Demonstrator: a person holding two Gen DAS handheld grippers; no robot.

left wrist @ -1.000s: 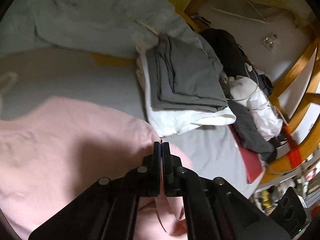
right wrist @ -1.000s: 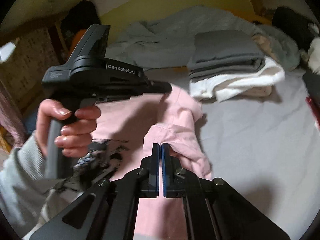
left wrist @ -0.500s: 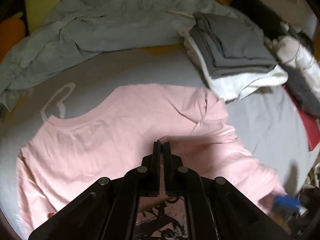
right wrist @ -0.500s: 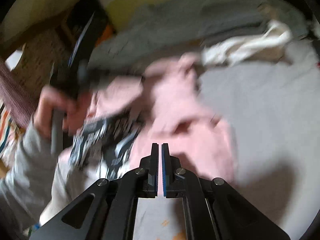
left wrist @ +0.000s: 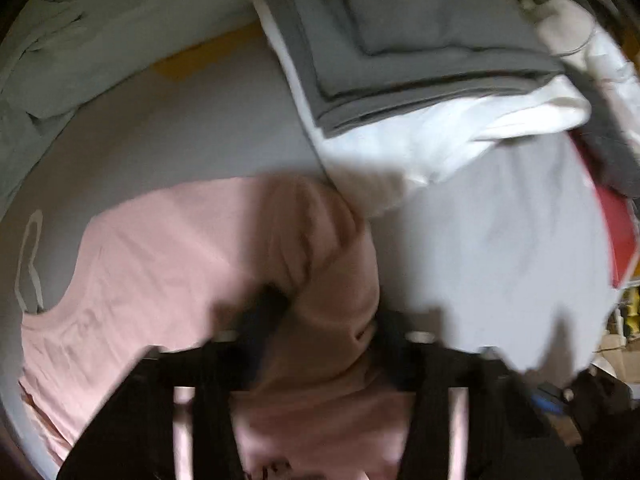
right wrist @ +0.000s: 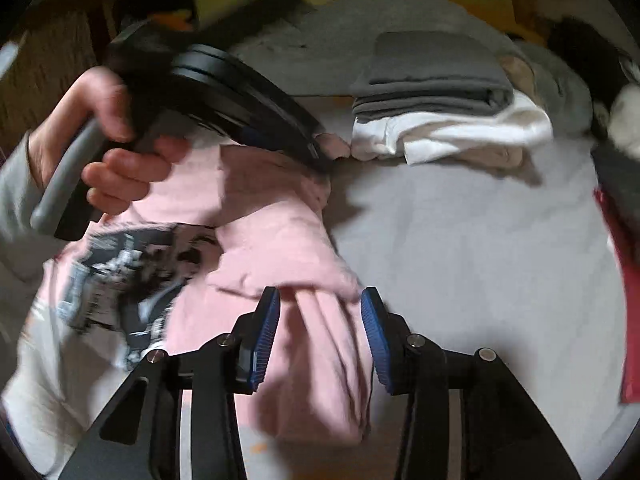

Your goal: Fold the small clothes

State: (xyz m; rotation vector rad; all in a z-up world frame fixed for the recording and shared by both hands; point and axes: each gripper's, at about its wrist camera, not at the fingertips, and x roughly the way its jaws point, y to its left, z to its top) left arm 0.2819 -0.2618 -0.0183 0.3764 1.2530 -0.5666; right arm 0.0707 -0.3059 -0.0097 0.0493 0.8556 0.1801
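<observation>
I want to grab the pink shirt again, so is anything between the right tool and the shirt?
Nothing visible. The right tool is open with a fold of the pink shirt lying directly between its fingers. The stack of folded clothes sits farther back on the bed.

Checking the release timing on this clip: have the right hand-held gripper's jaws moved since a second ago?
Yes. The right hand-held gripper was shut then; now its jaws stand apart, either side of a fold of the pink shirt, which lies on the bed near the folded stack.

Folded stack [right wrist: 436, 92] beside bare sheet [right wrist: 472, 248]
</observation>
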